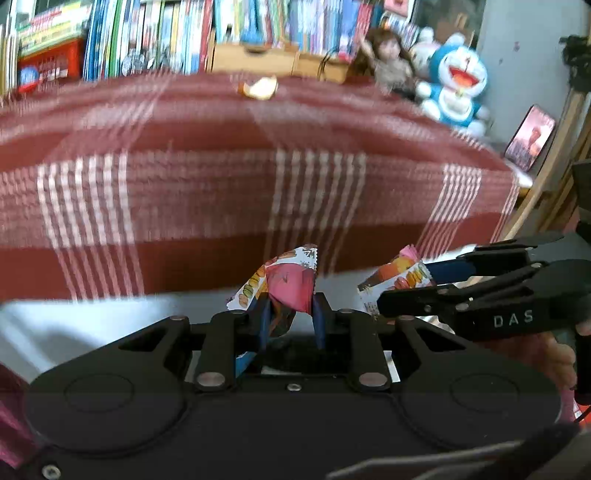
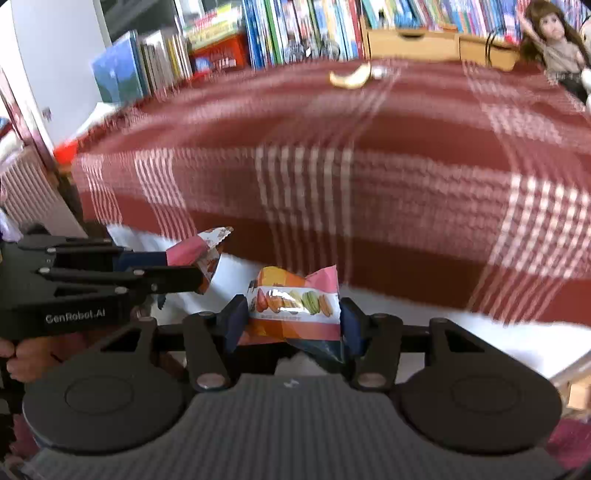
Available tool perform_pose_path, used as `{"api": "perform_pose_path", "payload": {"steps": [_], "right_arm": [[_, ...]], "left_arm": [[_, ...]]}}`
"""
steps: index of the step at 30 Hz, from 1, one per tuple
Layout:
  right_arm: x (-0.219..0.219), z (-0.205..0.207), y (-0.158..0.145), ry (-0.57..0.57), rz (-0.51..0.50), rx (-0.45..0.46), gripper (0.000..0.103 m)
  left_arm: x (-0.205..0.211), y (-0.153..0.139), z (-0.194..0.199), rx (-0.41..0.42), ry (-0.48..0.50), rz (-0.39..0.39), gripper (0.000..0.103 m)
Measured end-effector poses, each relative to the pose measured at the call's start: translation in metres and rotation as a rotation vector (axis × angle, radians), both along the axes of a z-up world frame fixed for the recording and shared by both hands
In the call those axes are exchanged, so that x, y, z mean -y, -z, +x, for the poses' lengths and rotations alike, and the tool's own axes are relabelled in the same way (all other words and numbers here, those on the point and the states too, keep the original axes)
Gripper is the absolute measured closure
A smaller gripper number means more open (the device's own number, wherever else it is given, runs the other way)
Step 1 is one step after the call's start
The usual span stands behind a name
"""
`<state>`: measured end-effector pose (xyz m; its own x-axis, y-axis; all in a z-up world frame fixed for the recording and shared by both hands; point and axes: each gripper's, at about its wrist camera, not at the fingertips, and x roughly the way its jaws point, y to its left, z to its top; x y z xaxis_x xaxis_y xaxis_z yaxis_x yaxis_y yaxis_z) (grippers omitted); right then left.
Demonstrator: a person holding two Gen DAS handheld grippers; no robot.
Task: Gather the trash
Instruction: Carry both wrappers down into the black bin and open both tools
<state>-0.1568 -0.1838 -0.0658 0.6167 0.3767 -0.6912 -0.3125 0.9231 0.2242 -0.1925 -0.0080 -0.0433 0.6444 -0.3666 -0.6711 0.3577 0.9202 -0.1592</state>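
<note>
- While both your grippers hang just off the near edge of the table [image 1: 207, 199], the red-and-white plaid cloth [image 2: 406, 177] droops over that edge and a pale strip of floor shows beneath it.
- You've got open cloth stretching ahead; only a curled yellowish peel [image 1: 260, 88] lies far back near the books [image 1: 147, 33], well apart from you.
- Along the far edge sit a wooden box [image 2: 410, 46], a doll [image 2: 557, 40] and a blue plush toy [image 1: 456, 79]; a wooden frame closes your right side.
- The view is blurred, so fine detail on the cloth is lost.
- Your left gripper [image 1: 290, 314] has its jaws pinched nearly together on a crumpled wrapper [image 1: 284, 280]: glossy foil, pink and white, printed with macarons, zigzag-cut end pointing up.
- Your right gripper [image 2: 291, 321] has its jaws set a little wider, clamped on a second wrapper [image 2: 295, 306], puffy, shiny, orange and pink with a row of coloured macarons, its dark corner folded below.
- Both wrappers are held in the air, near each other, side by side in front of the cloth's hem.
</note>
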Motion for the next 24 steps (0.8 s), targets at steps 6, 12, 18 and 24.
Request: {"api": "perform_pose_path", "payload": {"steps": [6,12,18,24], "right_arm": [[-0.005,-0.001,0.035,0.011,-0.010,-0.093,0.043],[-0.009,-0.001,0.059,0.016,-0.023,-0.149,0.042],[-0.010,0.001,0.067,0.017,-0.020,-0.173,0.039],[-0.010,0.000,0.072,0.022,-0.014,-0.188,0.039]], "left_arm": [[0.003,0.033,0.003,-0.085,-0.004,0.012,0.080],[0.010,0.052,0.005,-0.139,-0.009,0.032,0.079],[0.011,0.062,0.007,-0.177,-0.018,0.049,0.076],[0.013,0.063,0.005,-0.183,-0.014,0.061,0.073]]}}
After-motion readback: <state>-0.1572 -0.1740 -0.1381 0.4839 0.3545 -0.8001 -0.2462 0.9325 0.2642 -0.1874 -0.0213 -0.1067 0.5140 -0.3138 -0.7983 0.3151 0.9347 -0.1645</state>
